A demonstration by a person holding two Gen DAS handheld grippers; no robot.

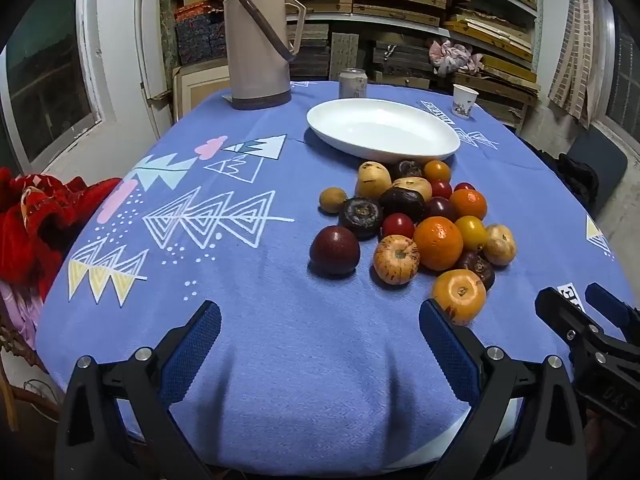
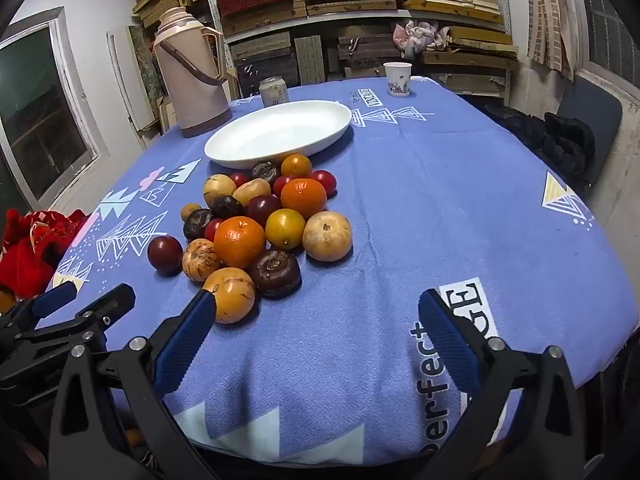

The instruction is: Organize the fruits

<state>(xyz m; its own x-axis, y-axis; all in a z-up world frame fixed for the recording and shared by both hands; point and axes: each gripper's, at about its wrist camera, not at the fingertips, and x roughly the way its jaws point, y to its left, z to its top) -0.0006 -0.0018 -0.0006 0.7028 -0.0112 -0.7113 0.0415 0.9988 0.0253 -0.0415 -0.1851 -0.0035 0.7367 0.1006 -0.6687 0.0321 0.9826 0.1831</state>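
Fruit pile (image 1: 412, 220) on surface, just near of empty white dish (image 1: 382, 130). Left gripper (image 1: 320, 344), right gripper (image 2: 316, 336): jaws wide, holding nothing. Risk: nudged round fruit rolls off.

The nearest orange fruit (image 1: 460, 295) is partly hidden behind a blue pad of the left tongs (image 1: 320, 320). The drink can (image 1: 353, 83) carries print too small to read. The red cloth (image 1: 36, 220) is cut off by the frame edge, and the counter (image 2: 440, 208) has its near edge masked by the right tongs (image 2: 316, 320).
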